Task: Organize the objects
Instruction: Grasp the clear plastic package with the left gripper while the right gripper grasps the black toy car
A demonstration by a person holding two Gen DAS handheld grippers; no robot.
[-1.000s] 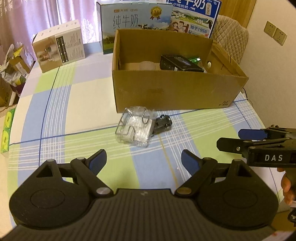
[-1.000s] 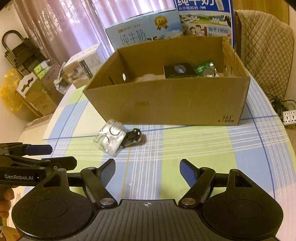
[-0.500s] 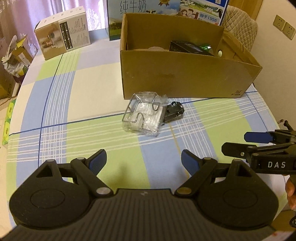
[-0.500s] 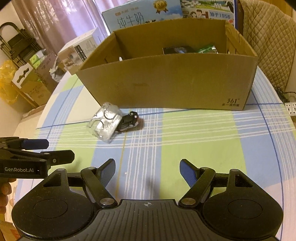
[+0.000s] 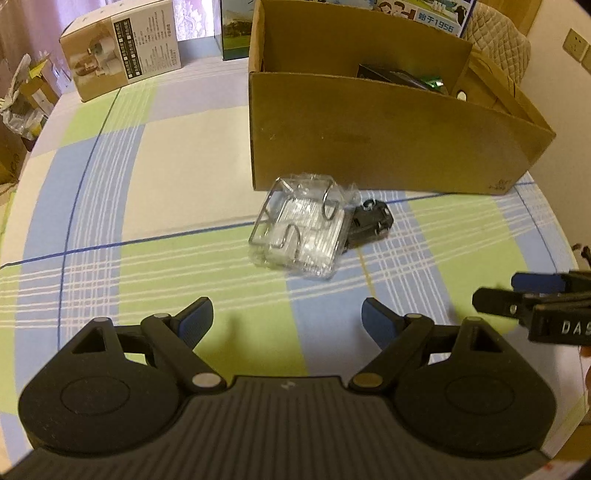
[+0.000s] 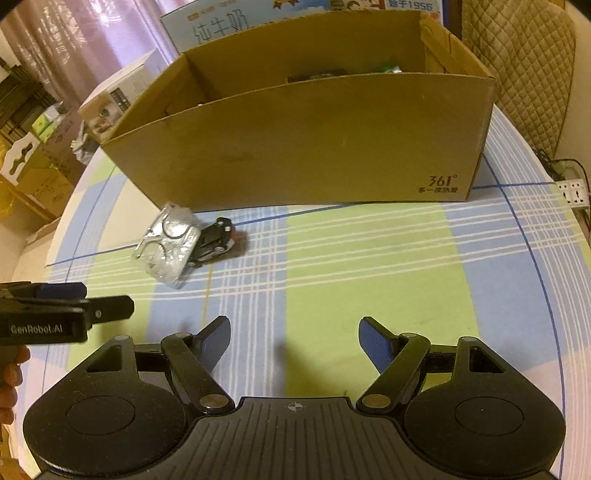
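A clear plastic packet with metal wire hooks (image 5: 301, 230) (image 6: 168, 242) lies on the checked tablecloth, just in front of an open cardboard box (image 5: 388, 140) (image 6: 306, 147). A small black toy car (image 5: 369, 223) (image 6: 214, 240) rests against the packet's right side. Inside the box a dark flat box (image 5: 391, 75) and a green wrapper (image 5: 432, 82) show. My left gripper (image 5: 287, 319) hangs open over the cloth, short of the packet, nothing between its fingers. My right gripper (image 6: 293, 338) is open and empty too, to the right of the car; it also shows side-on, right gripper (image 5: 517, 295).
A white and tan product carton (image 5: 122, 55) stands at the table's far left. Blue milk cartons (image 6: 218, 26) stand behind the cardboard box. A quilted chair (image 6: 517, 66) is at the right, a power strip (image 6: 572, 192) beyond the table edge. Cluttered boxes (image 6: 33, 166) sit off the left.
Both grippers have come down and forward toward the table, so the packet, car and box look larger and nearer. Both stayed open. Nothing on the table moved.
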